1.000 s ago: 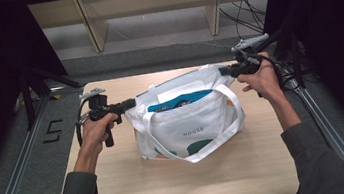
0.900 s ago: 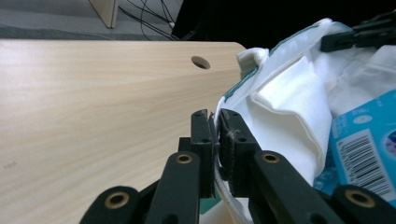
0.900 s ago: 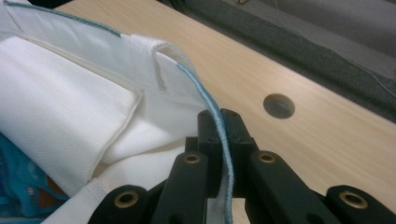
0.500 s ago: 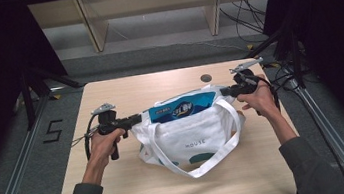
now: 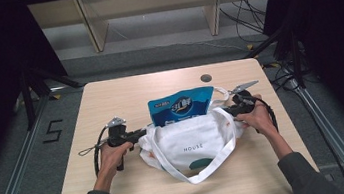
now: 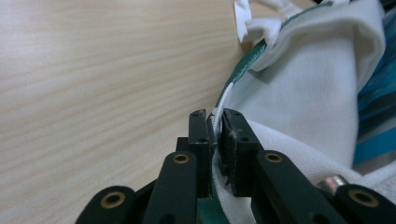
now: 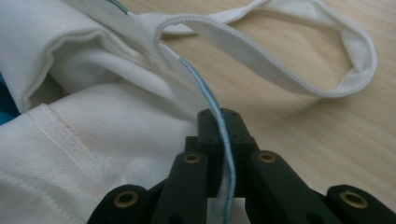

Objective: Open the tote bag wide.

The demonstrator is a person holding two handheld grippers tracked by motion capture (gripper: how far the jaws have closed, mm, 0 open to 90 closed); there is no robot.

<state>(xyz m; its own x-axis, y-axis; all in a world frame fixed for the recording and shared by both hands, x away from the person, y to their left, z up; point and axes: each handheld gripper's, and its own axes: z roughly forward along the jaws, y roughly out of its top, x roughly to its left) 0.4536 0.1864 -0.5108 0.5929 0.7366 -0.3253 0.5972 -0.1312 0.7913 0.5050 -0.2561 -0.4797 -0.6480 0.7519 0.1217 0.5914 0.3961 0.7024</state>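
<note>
White cloth tote bag (image 5: 194,144) lies mid-bench (image 5: 124,95), a blue snack pouch (image 5: 181,107) jutting from its far mouth. Left gripper (image 6: 215,126) fingers pinch the bag's left rim; right gripper (image 7: 223,126) fingers clamp its right rim.

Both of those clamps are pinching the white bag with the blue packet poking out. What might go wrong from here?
Each grip looks thin: the left gripper and the right gripper each pinch just an edge of the white tote bag, so the cloth could slip free. The blue packet sticks out of the open mouth and might slide out. The loose strap lies on the table and may snag.
</note>
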